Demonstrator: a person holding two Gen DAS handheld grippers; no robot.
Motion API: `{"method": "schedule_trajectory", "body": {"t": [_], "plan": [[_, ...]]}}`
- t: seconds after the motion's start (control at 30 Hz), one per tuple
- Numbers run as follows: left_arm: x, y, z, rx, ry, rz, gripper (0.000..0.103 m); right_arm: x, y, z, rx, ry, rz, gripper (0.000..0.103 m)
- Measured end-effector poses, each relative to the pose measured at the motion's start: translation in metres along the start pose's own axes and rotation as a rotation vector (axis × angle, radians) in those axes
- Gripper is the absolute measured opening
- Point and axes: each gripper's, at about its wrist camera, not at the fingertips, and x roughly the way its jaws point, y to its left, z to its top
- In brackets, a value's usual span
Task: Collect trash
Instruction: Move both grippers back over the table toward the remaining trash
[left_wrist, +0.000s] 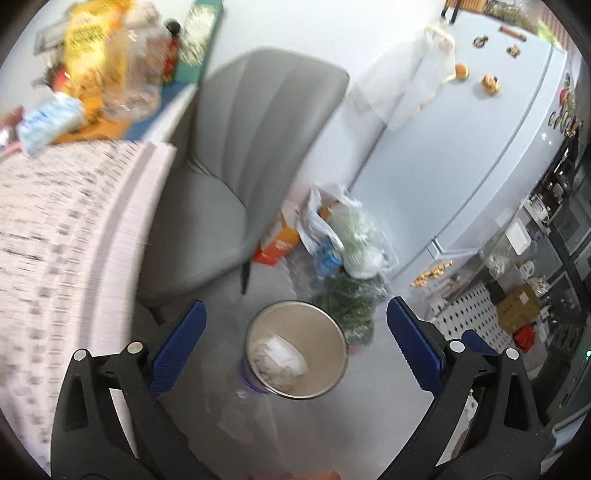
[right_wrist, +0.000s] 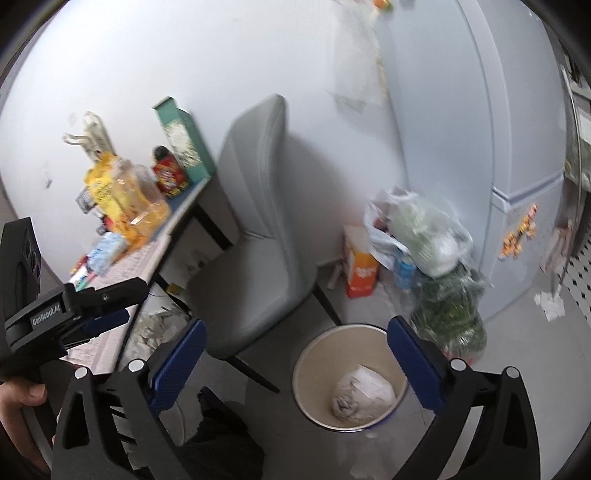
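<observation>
A round trash bin (left_wrist: 303, 325) stands on the floor below both grippers, with a crumpled white wad of trash (left_wrist: 280, 360) lying inside it. My left gripper (left_wrist: 295, 306) hangs above the bin, open, with nothing between its blue pads. In the right wrist view the same bin (right_wrist: 343, 347) and the wad (right_wrist: 360, 393) sit lower right. My right gripper (right_wrist: 297, 323) is also open and holds nothing. The left gripper (right_wrist: 92, 314) shows at that view's left edge, gripped by a hand (right_wrist: 22, 398). A blurred translucent scrap (left_wrist: 255, 402) shows at the bin's near side.
A grey chair (right_wrist: 258, 229) stands just left of the bin, tucked at a table (left_wrist: 55, 229) with a patterned cloth and food packages (right_wrist: 125, 199). Plastic bags of vegetables (right_wrist: 436, 258) and an orange carton (right_wrist: 360, 266) crowd the floor behind the bin, next to a fridge (left_wrist: 461, 147).
</observation>
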Motion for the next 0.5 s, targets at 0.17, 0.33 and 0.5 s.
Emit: {"method": "schedule_trajectory", "body": {"t": [0.17, 0.33, 0.5], "plan": [[-0.062, 0.028, -0.001, -0.021, -0.134, 0.022, 0.097, -0.017, 0.041, -0.001, -0.049, -0.029, 0.041, 0.096], [-0.119, 0.057, -0.01, -0.068, -0.268, 0.037, 0.097, -0.031, 0.08, -0.003, -0.117, -0.063, 0.085, 0.096], [-0.162, 0.084, -0.023, -0.121, -0.347, 0.06, 0.097, -0.043, 0.117, -0.007, -0.173, -0.079, 0.137, 0.096]]}}
